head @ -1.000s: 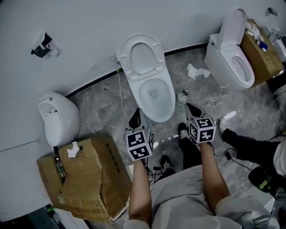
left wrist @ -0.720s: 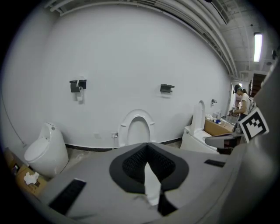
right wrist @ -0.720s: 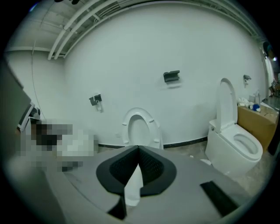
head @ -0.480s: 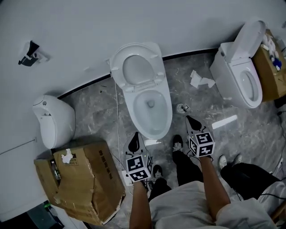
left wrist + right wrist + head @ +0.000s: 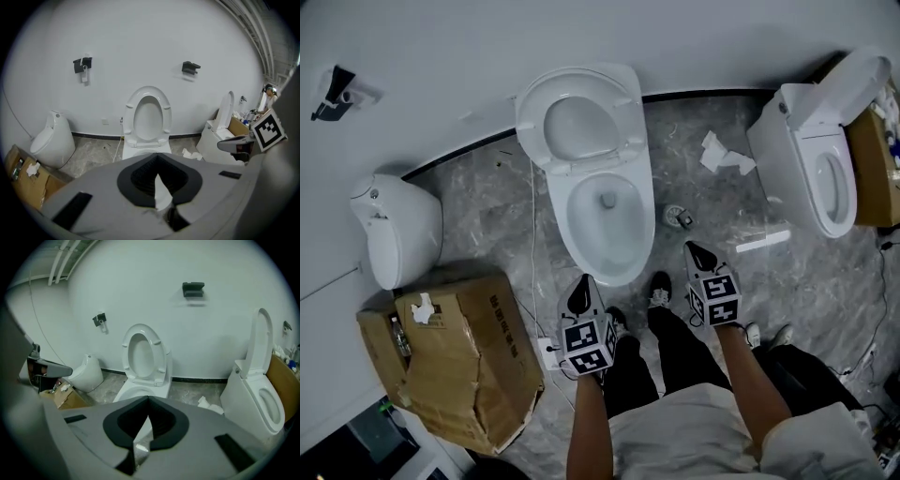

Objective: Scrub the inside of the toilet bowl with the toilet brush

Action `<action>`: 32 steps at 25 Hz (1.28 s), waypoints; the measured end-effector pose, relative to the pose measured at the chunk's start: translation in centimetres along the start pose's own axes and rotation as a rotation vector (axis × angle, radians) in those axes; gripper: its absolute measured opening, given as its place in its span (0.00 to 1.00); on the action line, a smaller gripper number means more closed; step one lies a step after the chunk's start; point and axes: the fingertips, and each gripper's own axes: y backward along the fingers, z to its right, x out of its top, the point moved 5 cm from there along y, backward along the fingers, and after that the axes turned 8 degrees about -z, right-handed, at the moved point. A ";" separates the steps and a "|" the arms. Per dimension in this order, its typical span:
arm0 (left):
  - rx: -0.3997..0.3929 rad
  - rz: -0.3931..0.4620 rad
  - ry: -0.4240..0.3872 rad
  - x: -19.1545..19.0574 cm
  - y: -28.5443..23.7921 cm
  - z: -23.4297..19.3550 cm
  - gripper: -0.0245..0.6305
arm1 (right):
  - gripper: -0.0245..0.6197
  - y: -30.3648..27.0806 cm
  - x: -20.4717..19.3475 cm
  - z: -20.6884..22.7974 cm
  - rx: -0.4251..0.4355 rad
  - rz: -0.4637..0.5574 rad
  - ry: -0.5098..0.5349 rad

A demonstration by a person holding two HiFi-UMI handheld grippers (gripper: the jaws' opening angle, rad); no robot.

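Left gripper [image 5: 585, 283] and right gripper [image 5: 694, 249] both pressed together, empty; brush not identifiable, presumably light, stiff-handled, best pinched mid-handle.

Just right of the white ceramic toilet with its lid raised [image 5: 602, 202], a small round grey thing [image 5: 678, 217] is too small to identify. Farther right, a brown cardboard box [image 5: 877, 169] is cut off by the edge.

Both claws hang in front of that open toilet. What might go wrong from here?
1. The left claw and right claw are both shut and empty, and I can't make out a toilet brush anywhere, so scrubbing may stall.
2. A white cable trails beside the toilet; a step might snag it.
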 end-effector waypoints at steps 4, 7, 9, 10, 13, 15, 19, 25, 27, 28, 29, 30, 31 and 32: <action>-0.002 -0.018 0.004 0.0 -0.6 -0.4 0.07 | 0.06 -1.9 0.4 -1.7 0.028 -0.033 0.050; -0.021 -0.025 0.006 0.2 -1.6 -0.8 0.07 | 0.06 -3.0 0.9 -2.6 0.030 -0.047 0.075; -0.040 -0.031 0.000 0.3 -2.4 -1.3 0.07 | 0.06 -3.6 1.2 -3.0 0.022 -0.055 0.074; -0.048 -0.035 -0.007 0.5 -2.9 -1.5 0.07 | 0.06 -3.9 1.4 -3.2 0.016 -0.057 0.070; -0.059 -0.070 -0.074 1.1 -4.6 -2.4 0.07 | 0.06 -4.6 2.3 -3.5 -0.004 -0.046 0.037; -0.077 -0.090 -0.115 1.8 -5.1 -3.2 0.07 | 0.06 -4.8 2.9 -4.0 -0.022 -0.045 0.011; -0.125 -0.097 -0.134 3.0 -5.5 -4.8 0.07 | 0.06 -5.3 3.5 -5.3 -0.056 -0.065 -0.016; -0.192 -0.133 -0.200 3.0 -7.0 -6.1 0.07 | 0.06 -6.8 3.5 -6.7 -0.055 -0.027 -0.161; -0.195 -0.139 -0.197 2.5 -7.5 -6.2 0.07 | 0.06 -7.5 2.9 -6.7 -0.058 -0.035 -0.160; -0.194 -0.143 -0.200 2.3 -8.0 -6.1 0.07 | 0.06 -7.9 2.6 -6.3 -0.060 -0.039 -0.153; -0.192 -0.147 -0.209 2.1 -8.6 -5.8 0.07 | 0.06 -8.3 2.4 -5.7 -0.059 -0.042 -0.141; -0.190 -0.152 -0.223 2.0 -9.3 -5.4 0.07 | 0.06 -8.7 2.2 -5.0 -0.056 -0.047 -0.127; -0.189 -0.158 -0.236 1.8 -9.8 -5.0 0.07 | 0.06 -8.9 1.8 -4.3 -0.053 -0.053 -0.115; -0.190 -0.164 -0.241 1.6 -10.1 -4.5 0.07 | 0.06 -9.0 1.1 -3.6 -0.052 -0.061 -0.105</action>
